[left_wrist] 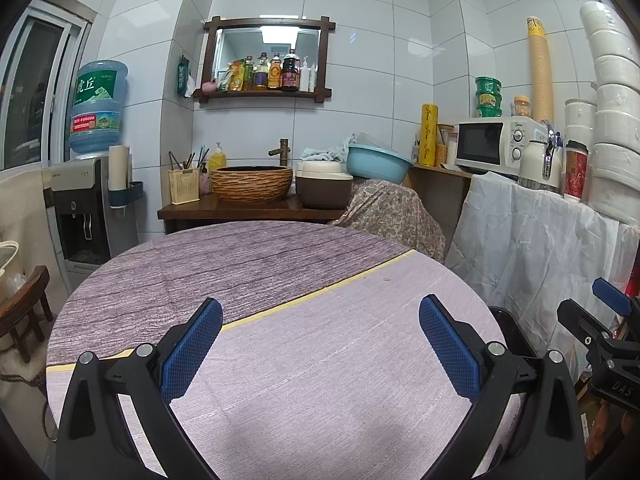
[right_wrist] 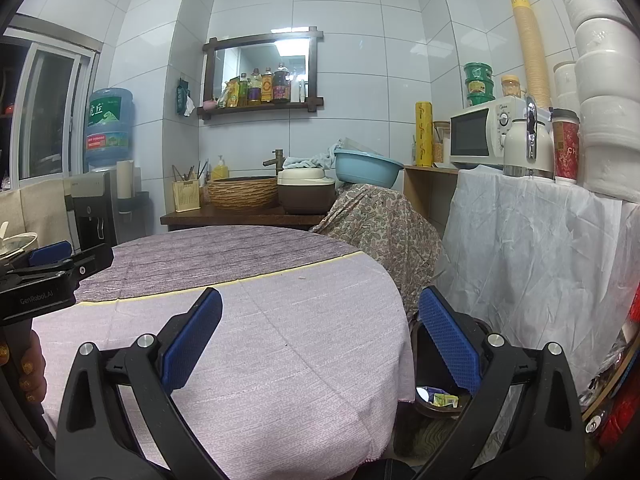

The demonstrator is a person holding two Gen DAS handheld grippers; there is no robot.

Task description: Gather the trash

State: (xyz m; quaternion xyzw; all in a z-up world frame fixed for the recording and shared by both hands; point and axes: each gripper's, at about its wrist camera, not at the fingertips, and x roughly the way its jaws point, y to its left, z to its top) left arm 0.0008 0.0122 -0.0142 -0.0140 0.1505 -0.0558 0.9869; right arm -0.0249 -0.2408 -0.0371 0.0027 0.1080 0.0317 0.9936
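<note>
My left gripper (left_wrist: 320,344) is open and empty above the round table (left_wrist: 280,264) with its purple-grey cloth. My right gripper (right_wrist: 320,340) is open and empty over the table's right edge (right_wrist: 400,320). A dark trash bin (right_wrist: 432,364) stands on the floor just right of the table, below my right finger; crumpled wrappers (right_wrist: 442,399) lie inside it. The bin's rim also shows in the left wrist view (left_wrist: 506,332). A tiny crumb (left_wrist: 386,279) lies on the cloth. Each gripper shows at the edge of the other's view: the right one (left_wrist: 612,320), the left one (right_wrist: 52,264).
A white-draped counter (right_wrist: 520,240) with a microwave (right_wrist: 484,132), kettle and stacked bowls stands at the right. A washbasin counter (left_wrist: 252,208), a rice cooker (left_wrist: 324,184) and a paisley-draped object (right_wrist: 380,224) are behind the table. A water dispenser (left_wrist: 86,208) and a wooden chair (left_wrist: 24,312) are at the left.
</note>
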